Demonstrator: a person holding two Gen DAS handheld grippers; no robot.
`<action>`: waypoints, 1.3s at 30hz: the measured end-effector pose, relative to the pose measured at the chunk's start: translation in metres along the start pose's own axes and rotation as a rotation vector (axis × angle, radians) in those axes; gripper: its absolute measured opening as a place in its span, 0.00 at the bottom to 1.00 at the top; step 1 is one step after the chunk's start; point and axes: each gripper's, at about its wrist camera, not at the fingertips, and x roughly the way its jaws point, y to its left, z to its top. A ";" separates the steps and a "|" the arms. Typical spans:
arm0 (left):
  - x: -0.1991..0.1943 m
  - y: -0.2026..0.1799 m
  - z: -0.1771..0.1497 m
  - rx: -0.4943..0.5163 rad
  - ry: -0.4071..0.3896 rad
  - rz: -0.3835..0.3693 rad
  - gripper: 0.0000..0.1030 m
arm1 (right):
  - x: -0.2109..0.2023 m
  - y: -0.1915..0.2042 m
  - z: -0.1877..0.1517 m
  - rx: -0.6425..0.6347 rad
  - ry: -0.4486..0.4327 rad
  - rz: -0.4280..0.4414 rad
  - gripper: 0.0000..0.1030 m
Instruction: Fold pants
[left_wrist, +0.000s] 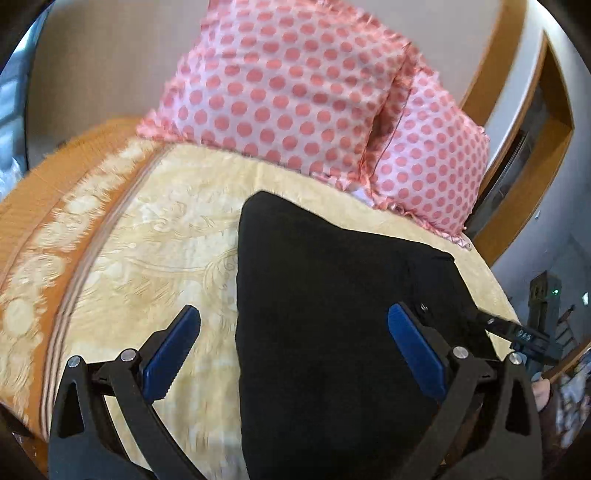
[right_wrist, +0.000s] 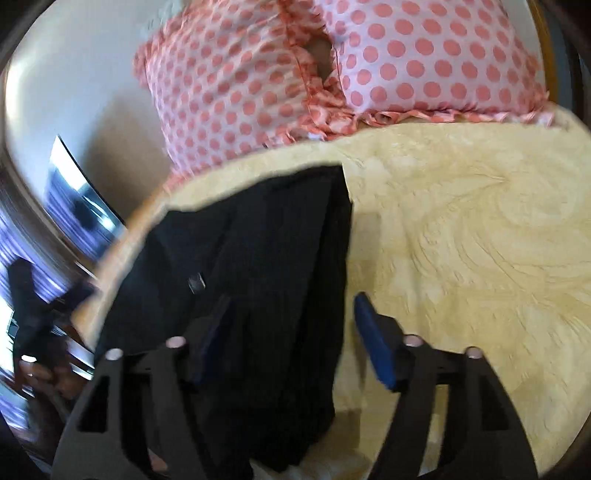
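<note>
Black pants (left_wrist: 332, 314) lie flat on a yellow patterned bed (left_wrist: 155, 240), near two pink polka-dot pillows (left_wrist: 295, 92). Left tool (left_wrist: 293, 341) and right tool (right_wrist: 291, 328) both hover above them, released, fingers spread

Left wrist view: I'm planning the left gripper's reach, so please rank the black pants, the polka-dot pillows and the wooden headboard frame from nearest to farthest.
From the left gripper:
1. Black pants, directly beneath and ahead.
2. Polka-dot pillows, beyond the pants.
3. Wooden headboard frame, behind the pillows, upper right.

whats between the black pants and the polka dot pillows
Only a bare strip of yellow patterned bedspread separates the black folded pants from the pink polka-dot pillows; both wrist views show it.
</note>
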 end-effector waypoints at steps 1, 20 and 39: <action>0.013 0.006 0.007 -0.028 0.045 -0.028 0.99 | 0.007 -0.006 0.005 0.023 0.025 0.014 0.69; 0.067 -0.016 0.052 0.037 0.210 -0.073 0.13 | 0.017 0.033 0.065 -0.109 0.020 0.186 0.16; 0.150 -0.023 0.121 0.009 0.082 0.067 0.77 | 0.032 -0.023 0.120 -0.042 -0.122 -0.054 0.70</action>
